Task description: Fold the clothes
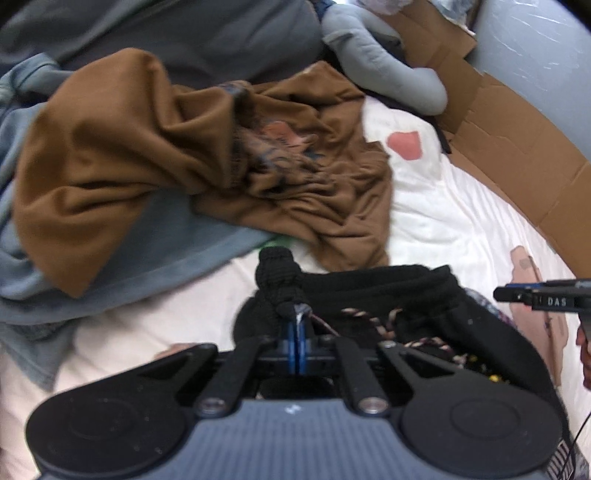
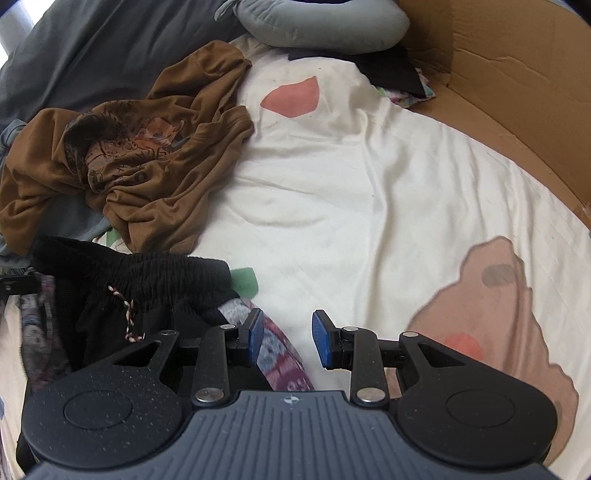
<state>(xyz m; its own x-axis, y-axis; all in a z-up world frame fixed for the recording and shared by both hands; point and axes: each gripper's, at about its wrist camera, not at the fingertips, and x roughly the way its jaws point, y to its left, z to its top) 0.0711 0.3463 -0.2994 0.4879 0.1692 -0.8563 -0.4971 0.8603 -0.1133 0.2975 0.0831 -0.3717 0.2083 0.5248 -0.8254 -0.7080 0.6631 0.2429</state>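
The left hand-held gripper (image 1: pixel 297 325) is clamped shut on the waistband of a pair of black shorts (image 1: pixel 373 295), a bunched knot of the ribbed elastic standing up just past its blue pads. The shorts lie on a bed with a white sheet (image 1: pixel 443 210), near its front edge, with a twisted drawstring (image 1: pixel 373 319) trailing across the fabric.

From the right wrist view the right hand-held gripper (image 2: pixel 286 341) is open, its 2 blue pads (image 2: pixel 320 338) apart with nothing between them, hovering just right of the shorts above a strip of patterned purple cloth (image 2: pixel 275 354). Only this view shows the waistband stretched out flat and a green patch (image 2: pixel 244 282) on the sheet beside it.

The left wrist view alone shows the right gripper coming in from the side, and a grey-blue garment (image 1: pixel 122 254) under a crumpled brown T-shirt (image 1: pixel 122 147). Both views show that shirt heaped behind the shorts, a grey cushion (image 2: pixel 325 22) further back, and cardboard (image 2: pixel 498 88) along the bed's right side.
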